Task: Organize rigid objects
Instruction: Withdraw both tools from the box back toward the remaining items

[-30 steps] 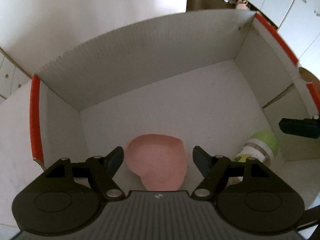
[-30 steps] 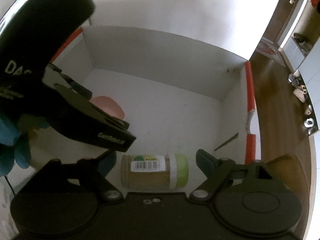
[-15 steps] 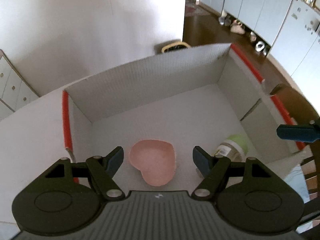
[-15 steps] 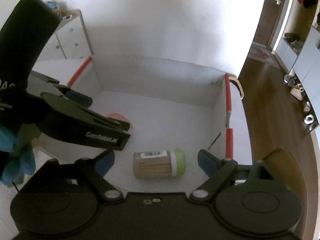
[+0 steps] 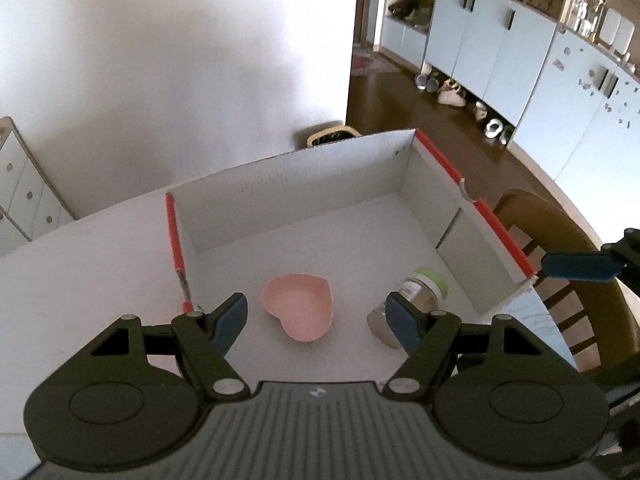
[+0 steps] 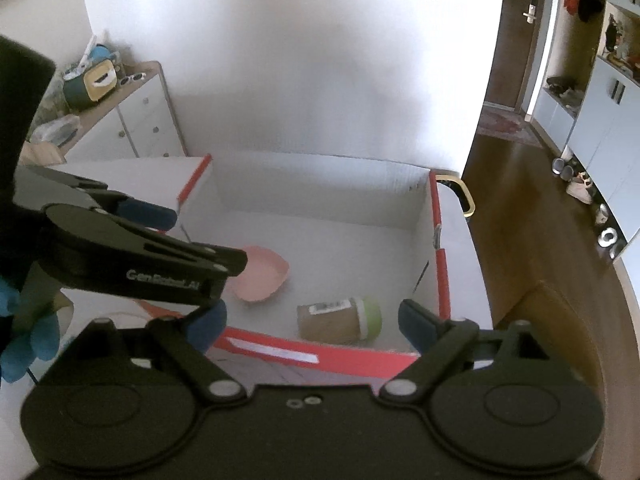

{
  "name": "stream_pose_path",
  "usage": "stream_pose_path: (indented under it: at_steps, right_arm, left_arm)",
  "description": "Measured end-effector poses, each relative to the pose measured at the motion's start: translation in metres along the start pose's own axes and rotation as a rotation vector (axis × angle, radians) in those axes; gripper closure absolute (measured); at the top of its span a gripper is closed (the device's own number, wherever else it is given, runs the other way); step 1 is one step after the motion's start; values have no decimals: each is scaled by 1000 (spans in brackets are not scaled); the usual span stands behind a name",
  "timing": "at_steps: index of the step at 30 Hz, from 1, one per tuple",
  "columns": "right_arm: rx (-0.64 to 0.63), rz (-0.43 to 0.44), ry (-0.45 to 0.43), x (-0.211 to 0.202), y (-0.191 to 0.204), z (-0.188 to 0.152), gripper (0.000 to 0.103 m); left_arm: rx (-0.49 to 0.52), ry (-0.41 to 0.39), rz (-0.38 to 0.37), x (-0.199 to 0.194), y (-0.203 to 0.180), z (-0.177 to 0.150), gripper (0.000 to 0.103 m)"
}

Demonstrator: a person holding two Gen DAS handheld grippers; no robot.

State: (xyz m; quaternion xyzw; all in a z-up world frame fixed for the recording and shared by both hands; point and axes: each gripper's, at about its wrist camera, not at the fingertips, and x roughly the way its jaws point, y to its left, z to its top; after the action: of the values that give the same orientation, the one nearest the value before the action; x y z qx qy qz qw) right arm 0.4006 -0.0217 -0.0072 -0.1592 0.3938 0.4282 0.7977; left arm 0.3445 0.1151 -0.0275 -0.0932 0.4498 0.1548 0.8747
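The white corrugated cardboard box [image 5: 304,184], red-edged, fills mid-frame on the surface [image 5: 80,264]. Inside lie a smooth pink heart-shaped dish [image 5: 300,306], centre, and a green-lidded jar [image 6: 340,319] on its side, lower right: both look stowed. The left gripper [image 5: 316,318] is empty, jaws apart; the right gripper [image 6: 310,322], also empty, has its jaws opening.

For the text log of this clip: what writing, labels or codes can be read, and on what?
"GenRobot.AI": on the black left hand-held gripper, right wrist view.
Barcode label on the clear green-lidded jar lying in the white cardboard box: too small to read.
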Motion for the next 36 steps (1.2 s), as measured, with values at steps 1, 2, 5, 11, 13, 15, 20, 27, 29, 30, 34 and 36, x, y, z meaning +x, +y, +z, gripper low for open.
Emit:
stream_pose_path:
  at_steps: [1, 2, 5, 11, 13, 15, 20, 27, 29, 30, 34, 36]
  right_arm:
    - [3, -1, -5, -2, 3, -1, 10]
    - [5, 0, -12, -7, 5, -2, 10]
    - [10, 5, -31, -18, 9, -8, 8]
    - [9, 11, -95, -42, 27, -24, 6]
    - [8, 4, -120, -50, 36, -28, 6]
    - [0, 6, -134, -58, 44, -35, 6]
    - [-2, 5, -163, -75, 57, -46, 6]
    - [17, -6, -206, -95, 74, -62, 2]
    - [21, -8, -217, -100, 78, -68, 1]
    - [23, -7, -222, -103, 80, -70, 1]
    - [37, 5, -239, -112, 87, -82, 1]
    - [41, 12, -253, -116, 91, -89, 1]
  left_arm:
    - [0, -10, -3, -3, 1, -3, 27]
    - [-3, -21, -9, -9, 3, -6, 27]
    - [-10, -48, -32, -29, 9, -16, 27]
    - [-9, -104, -56, -60, 21, -37, 27]
    - [-18, -119, -73, -69, 25, -44, 27]
    - [-7, -141, -83, -80, 27, -52, 27]
    - [26, -185, -91, -104, 32, -71, 21]
    - [54, -210, -120, -126, 34, -94, 21]
    - [58, -215, -126, -132, 35, -100, 21]
    - [57, -219, -130, -134, 35, -102, 21]
    - [69, -233, -135, -142, 36, -116, 20]
    - [75, -239, -138, -144, 36, -123, 20]
